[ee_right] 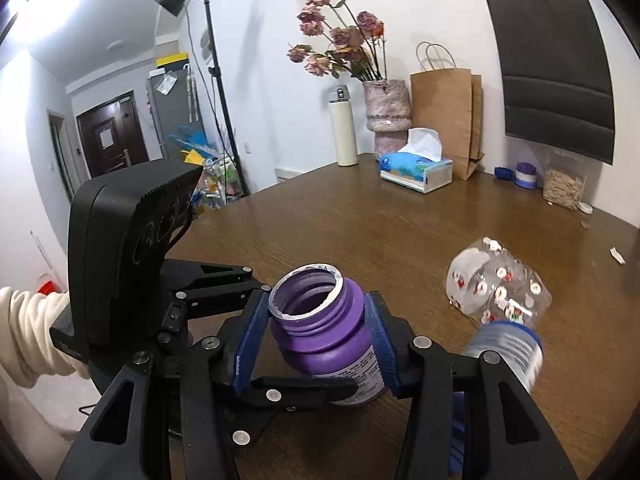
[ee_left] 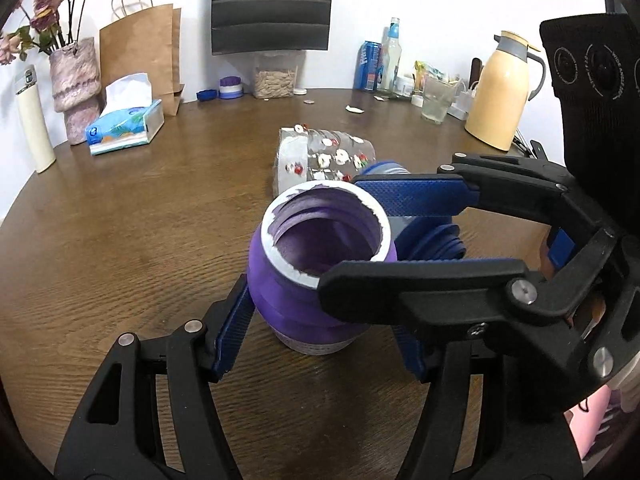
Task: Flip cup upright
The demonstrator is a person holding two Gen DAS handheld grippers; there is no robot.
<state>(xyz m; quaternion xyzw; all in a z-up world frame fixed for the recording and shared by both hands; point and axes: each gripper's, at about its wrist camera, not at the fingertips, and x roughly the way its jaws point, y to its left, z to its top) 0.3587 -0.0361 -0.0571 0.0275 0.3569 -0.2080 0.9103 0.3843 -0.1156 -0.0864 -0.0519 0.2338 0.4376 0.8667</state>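
Observation:
A purple bottle [ee_left: 320,256] [ee_right: 328,344] with an open white-rimmed mouth stands on the brown table [ee_left: 140,220], mouth up. My left gripper [ee_left: 322,304] [ee_right: 312,340] holds its lower body; one pad tip is hidden behind the right gripper. My right gripper [ee_right: 320,308] [ee_left: 340,232] comes in from the right and is shut on the bottle's shoulder. Behind the bottle, a clear cup [ee_left: 328,156] [ee_right: 496,288] with small red-and-white prints lies on its side, untouched. A blue jar with a grey label [ee_left: 434,240] [ee_right: 508,344] sits just right of the bottle, partly hidden.
A tissue box [ee_left: 124,128], a flower vase [ee_left: 76,88] and a paper bag [ee_left: 140,52] stand at the back left. A cream jug [ee_left: 500,92], a glass [ee_left: 436,100] and cans line the back right. A cream sleeve [ee_right: 32,320] shows at the left.

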